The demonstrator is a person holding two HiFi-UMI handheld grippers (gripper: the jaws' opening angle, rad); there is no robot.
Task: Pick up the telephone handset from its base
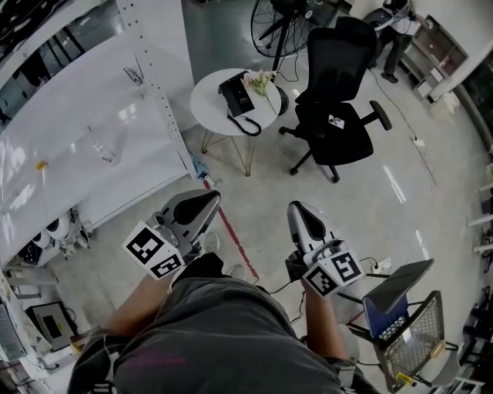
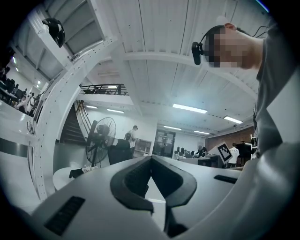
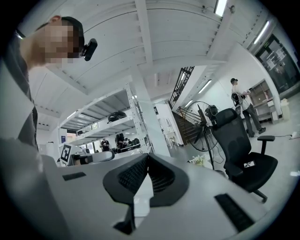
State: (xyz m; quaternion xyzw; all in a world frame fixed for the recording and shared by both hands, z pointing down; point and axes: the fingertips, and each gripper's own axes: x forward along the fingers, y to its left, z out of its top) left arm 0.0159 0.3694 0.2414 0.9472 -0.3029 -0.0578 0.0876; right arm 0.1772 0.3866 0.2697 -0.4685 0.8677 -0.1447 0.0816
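Though distant, curved black handset [image 1: 231, 96]

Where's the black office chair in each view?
Head view: office chair, upper centre-right.
Left gripper view: office chair, small, left of centre, just above the gripper's body.
Right gripper view: office chair, large, on the right side.
Shared landmark: standing fan, close beside the chair in all three.
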